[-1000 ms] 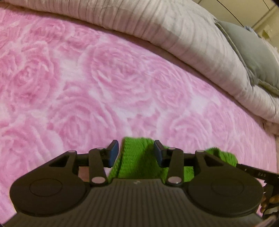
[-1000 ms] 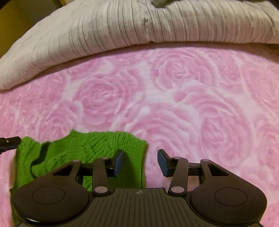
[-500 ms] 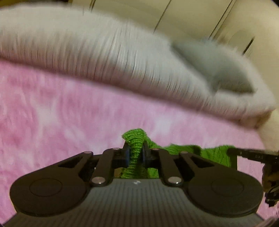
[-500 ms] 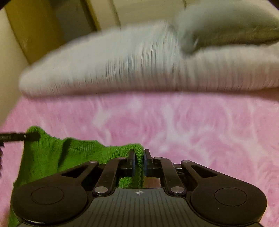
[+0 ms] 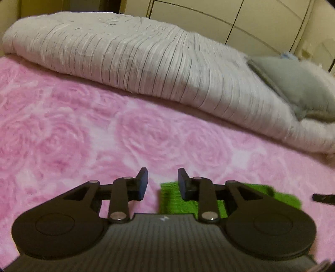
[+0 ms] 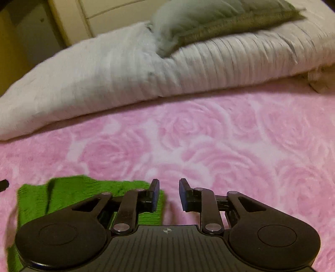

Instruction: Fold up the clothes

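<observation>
A bright green knitted garment (image 5: 169, 198) lies flat on the pink rose-patterned blanket (image 5: 83, 136). In the left wrist view it shows low and right of centre, partly behind my right finger. My left gripper (image 5: 162, 185) is open above the garment's left edge with nothing between its fingers. In the right wrist view the green garment (image 6: 69, 194) spreads at the lower left, and my right gripper (image 6: 169, 193) stands open just past its right edge, empty. A dark tip of the other gripper (image 5: 323, 197) shows at the right rim of the left view.
A rolled white striped duvet (image 5: 146, 58) runs across the far side of the bed, with a grey-green cushion (image 5: 299, 87) on it. Cream cupboard doors (image 5: 230, 18) stand behind. Pink blanket (image 6: 230, 146) stretches between the garment and the duvet.
Half a second ago both grippers were shut on lifted green fabric. Now both are open and the garment lies flat on the blanket.
</observation>
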{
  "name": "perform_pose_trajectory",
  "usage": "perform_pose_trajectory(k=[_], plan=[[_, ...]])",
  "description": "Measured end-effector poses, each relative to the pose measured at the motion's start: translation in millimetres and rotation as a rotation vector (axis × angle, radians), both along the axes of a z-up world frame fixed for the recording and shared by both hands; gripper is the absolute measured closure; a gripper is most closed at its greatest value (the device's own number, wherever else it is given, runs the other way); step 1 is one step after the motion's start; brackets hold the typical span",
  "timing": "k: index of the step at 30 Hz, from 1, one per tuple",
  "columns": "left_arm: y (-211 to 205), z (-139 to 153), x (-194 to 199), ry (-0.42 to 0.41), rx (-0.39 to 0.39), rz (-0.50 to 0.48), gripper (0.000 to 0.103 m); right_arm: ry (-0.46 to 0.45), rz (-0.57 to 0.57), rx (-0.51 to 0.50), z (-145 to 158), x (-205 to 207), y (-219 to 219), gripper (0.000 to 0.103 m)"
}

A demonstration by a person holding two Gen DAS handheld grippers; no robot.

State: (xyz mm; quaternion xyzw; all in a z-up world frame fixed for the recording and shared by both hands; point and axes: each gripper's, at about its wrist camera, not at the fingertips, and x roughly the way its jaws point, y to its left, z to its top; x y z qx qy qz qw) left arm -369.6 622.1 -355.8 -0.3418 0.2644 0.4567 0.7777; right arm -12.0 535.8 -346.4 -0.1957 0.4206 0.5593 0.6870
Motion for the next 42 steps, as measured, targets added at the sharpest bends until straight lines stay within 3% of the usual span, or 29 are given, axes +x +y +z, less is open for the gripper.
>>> perform_pose_trajectory(k=[2,4,6,8,12,16,20,26,29,30,35,37,40,42], plan=[[-5.5,-9.1,12.0,-0.04,-0.071,-0.146,0.095,0.034,0.131,-0.025,-3.2,-11.5,9.9,0.078],[-9.4,-21.3,29.7,0.013,-0.069,-0.243,0.095,0.016,0.198,-0.08,-15.9,-23.3,22.7,0.079],[-1.1,-36.6,44.0,0.102,-0.032,-0.213,0.094,-0.019,0.233,-0.12,-30.0,-32.5,35.0,0.078],[17.6,-44.6,51.2,0.123,-0.028,-0.172,0.095,-0.07,0.186,-0.123,-43.6,-28.0,43.5,0.078],[8.9,-37.7,43.1,0.119,-0.043,-0.149,0.094,-0.007,0.036,-0.051,-29.4,-3.6,37.6,0.078],[-18.9,-22.0,26.2,0.099,-0.065,-0.149,0.089,0.119,0.001,0.002,-7.8,24.6,-2.7,0.078],[-46.8,-6.4,9.3,0.08,-0.088,-0.149,0.089,0.103,0.047,-0.054,7.5,19.2,-60.8,0.078],[-97.8,-16.7,-25.0,0.093,-0.181,-0.082,0.089,0.103,0.104,-0.189,-14.8,-7.6,-110.0,0.078],[-112.6,-35.3,-30.0,0.229,-0.181,-0.086,0.087,0.006,0.135,-0.247,-29.8,-23.9,-115.6,0.078],[-115.2,-35.2,-34.2,0.223,-0.171,-0.086,0.087,-0.024,0.144,-0.265,-34.4,-28.9,-117.6,0.078],[-127.4,-13.1,-45.1,0.235,-0.124,-0.047,0.087,-0.012,0.091,-0.204,-11.5,-27.9,-134.9,0.078],[-137.3,-14.9,-48.1,0.228,-0.148,-0.064,0.087,0.019,0.124,-0.176,-5.8,-33.7,-144.2,0.078],[-156.0,-27.7,-50.9,0.31,-0.18,-0.091,0.086,0.021,0.195,-0.195,-10.5,-54.8,-165.3,0.078],[-174.4,-30.1,-63.5,0.353,-0.175,-0.066,0.091,-0.013,0.218,-0.278,-24.3,-68.4,-181.4,0.078]])
